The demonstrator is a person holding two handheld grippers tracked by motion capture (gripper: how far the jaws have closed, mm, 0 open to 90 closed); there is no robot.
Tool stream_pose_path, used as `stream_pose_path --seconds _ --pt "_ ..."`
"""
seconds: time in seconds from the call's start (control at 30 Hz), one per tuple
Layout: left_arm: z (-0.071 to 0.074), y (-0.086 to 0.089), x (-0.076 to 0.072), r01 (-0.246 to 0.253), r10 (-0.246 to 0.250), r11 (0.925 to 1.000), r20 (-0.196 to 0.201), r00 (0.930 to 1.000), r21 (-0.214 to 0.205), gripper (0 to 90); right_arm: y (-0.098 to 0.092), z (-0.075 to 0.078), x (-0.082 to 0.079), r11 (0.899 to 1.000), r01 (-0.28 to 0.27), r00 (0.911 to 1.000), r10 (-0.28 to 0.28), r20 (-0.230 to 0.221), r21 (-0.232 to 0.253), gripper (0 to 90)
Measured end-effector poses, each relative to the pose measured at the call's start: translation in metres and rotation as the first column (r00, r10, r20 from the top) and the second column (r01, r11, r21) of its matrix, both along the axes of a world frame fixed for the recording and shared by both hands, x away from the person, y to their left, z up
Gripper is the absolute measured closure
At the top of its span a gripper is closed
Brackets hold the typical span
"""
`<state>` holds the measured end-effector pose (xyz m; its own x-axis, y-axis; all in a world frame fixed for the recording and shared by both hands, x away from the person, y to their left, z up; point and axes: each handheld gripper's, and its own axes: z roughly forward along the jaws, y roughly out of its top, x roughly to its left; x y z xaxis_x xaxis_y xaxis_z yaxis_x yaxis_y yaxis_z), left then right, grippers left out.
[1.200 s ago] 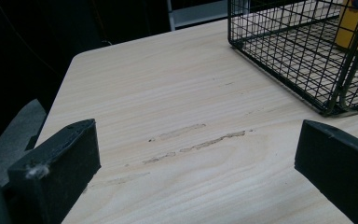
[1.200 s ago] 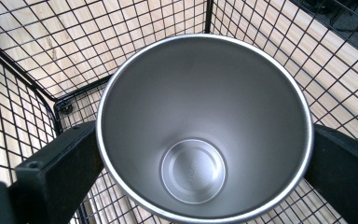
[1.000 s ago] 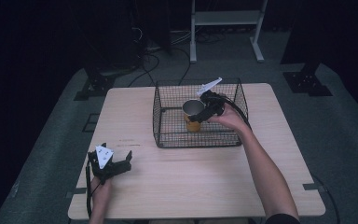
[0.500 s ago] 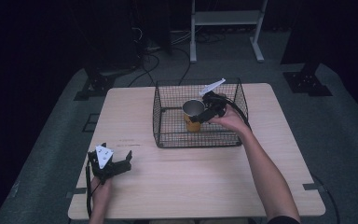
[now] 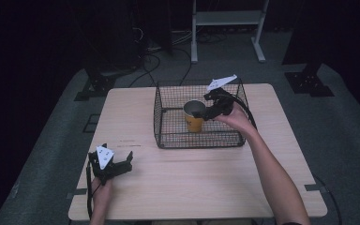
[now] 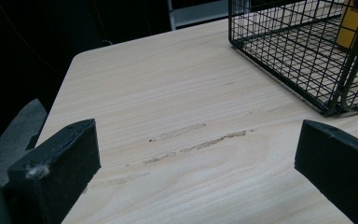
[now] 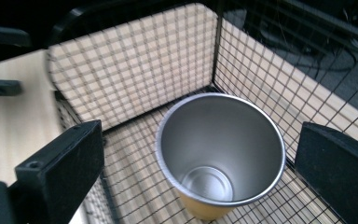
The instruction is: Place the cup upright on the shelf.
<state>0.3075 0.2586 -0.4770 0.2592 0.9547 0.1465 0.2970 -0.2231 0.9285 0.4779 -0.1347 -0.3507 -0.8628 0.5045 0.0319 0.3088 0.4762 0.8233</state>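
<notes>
Cup point(image 7: 220, 154) stands upright in basket point(image 7: 135, 70), mouth up.

High cam sits above my side, looking forward and down on the whole table point(image 5: 136, 197). Left gripper cam rides low near the tabletop, facing across it toward the wire basket point(image 6: 303, 51) corner. Right gripper cam is close inside the basket, looking down into the cup point(image 7: 221, 151). All three views share the basket.
</notes>
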Motion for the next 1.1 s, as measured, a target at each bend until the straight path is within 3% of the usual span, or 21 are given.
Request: stream_pose_path --seconds 0.3,0.5,1.1 --pt "0.000 0.000 -0.001 0.003 -0.003 1.0000 0.003 1.0000 0.009 0.0 -0.017 0.012 -0.035 1.000 -0.014 0.9992 0.014 0.037 0.010 1.0" --pt "0.000 0.000 -0.001 0.002 -0.002 1.0000 0.002 1.0000 0.009 0.0 -0.021 0.010 -0.048 0.999 -0.027 0.9994 0.028 0.021 -0.018 1.0" --pt "0.000 -0.001 -0.001 0.002 -0.002 0.9999 0.002 1.0000 0.012 0.0 -0.039 -0.004 -0.086 0.999 -0.045 0.9989 0.045 0.013 0.010 1.1"
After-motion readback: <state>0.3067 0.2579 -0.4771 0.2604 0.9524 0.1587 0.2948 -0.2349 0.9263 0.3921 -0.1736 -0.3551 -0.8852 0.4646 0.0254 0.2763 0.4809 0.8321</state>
